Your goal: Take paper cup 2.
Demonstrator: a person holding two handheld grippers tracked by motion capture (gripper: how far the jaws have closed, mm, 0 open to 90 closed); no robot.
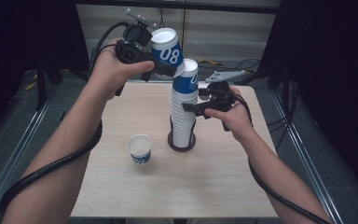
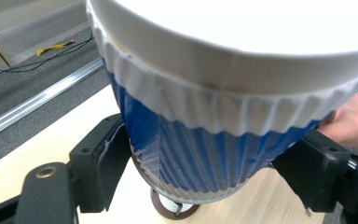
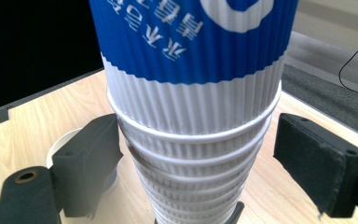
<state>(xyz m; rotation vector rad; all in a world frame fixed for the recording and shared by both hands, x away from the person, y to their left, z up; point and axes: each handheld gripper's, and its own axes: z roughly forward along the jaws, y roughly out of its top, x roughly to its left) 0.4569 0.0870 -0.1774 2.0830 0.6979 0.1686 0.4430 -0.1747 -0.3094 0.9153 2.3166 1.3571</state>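
Note:
My left gripper [image 1: 170, 70] is raised above the table's far side, shut on a blue and white ribbed paper cup [image 1: 167, 49] marked "08", which tilts just above and to the left of the stack's top. In the left gripper view both jaws press the cup's [image 2: 214, 140] blue lower wall. A tall stack of the same cups [image 1: 184, 116] stands in a dark round holder [image 1: 182, 145] at the table's middle. My right gripper [image 1: 189, 108] is open, its jaws on either side of the stack [image 3: 191, 116]; a narrow gap shows at the right pad [image 3: 307, 158].
A single white and blue cup [image 1: 140, 148] stands upright on the wooden table [image 1: 121, 186], just left of the holder. Metal rails run along the floor on both sides. Cables lie on the floor beyond the table's far edge.

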